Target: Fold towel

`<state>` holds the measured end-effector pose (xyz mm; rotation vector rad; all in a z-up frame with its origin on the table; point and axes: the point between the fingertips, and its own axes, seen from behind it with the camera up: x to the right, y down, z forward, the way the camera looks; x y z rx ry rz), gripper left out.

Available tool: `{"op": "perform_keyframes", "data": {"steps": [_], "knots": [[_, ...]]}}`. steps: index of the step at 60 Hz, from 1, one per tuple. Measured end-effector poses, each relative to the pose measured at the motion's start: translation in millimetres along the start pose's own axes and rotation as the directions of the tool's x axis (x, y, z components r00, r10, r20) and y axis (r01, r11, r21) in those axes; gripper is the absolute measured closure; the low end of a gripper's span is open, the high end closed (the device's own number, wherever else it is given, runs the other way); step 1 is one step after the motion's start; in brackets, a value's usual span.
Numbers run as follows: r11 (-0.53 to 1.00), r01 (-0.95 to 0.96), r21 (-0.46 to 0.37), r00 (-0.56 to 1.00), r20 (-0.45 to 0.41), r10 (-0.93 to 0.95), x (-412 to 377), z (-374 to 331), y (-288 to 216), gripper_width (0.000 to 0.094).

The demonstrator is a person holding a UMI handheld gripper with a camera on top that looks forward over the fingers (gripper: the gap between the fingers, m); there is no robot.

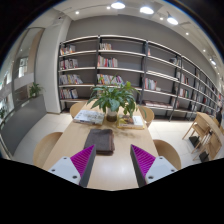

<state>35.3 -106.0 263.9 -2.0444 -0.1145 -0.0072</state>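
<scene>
A dark brown-grey towel (100, 141) lies folded into a small rectangle on the light wooden table (112, 172), just ahead of and between my fingers. My gripper (112, 162) is open, with nothing between the magenta pads (84, 159). The fingers hover over the table's near part, short of the towel and not touching it.
A potted green plant (114, 99) stands at the table's far end, with papers or books (88, 116) beside it. Wooden chairs (47, 148) flank the table on both sides. Tall bookshelves (120, 68) line the back wall. Another table with chairs (207, 132) is at the right.
</scene>
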Motion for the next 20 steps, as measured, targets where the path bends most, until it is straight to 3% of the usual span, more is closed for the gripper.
{"op": "perform_keyframes", "data": {"steps": [20], "knots": [[0.999, -0.006, 0.042, 1.000, 0.009, 0.006, -4, -40, -10, 0.0253]]}}
